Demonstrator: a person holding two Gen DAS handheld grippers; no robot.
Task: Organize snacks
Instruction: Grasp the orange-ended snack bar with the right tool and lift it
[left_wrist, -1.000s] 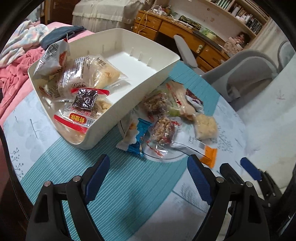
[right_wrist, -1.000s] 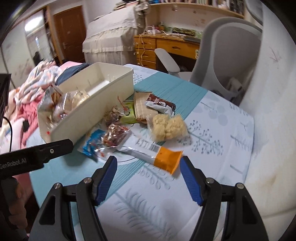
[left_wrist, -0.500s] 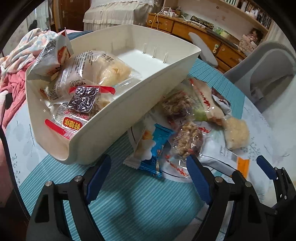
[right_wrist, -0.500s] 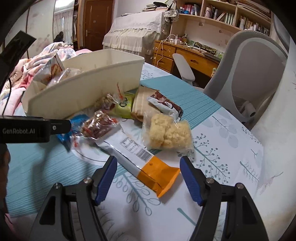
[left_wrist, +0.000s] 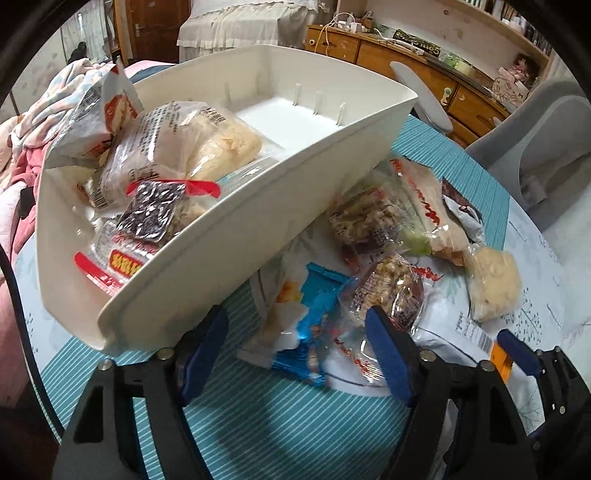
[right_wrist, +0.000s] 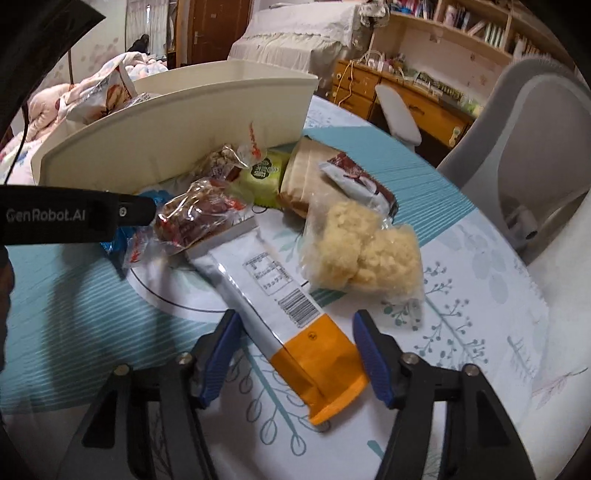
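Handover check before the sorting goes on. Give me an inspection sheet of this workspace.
Surface: round table under a teal-striped, leaf-printed cloth.
Job's things: white bin part filled with snack packs; loose packs beside it, among them a blue wrapper, a nut bar, a puffed rice cake bag and a white-and-orange packet.
Clutter: nothing seen.
Grippers: left claw open around the blue wrapper; right claw open, straddling the packet's orange end; both have just been closing.
Cables: wires on the wooden desk.
Surroundings: grey chair, bookshelves, bedding.
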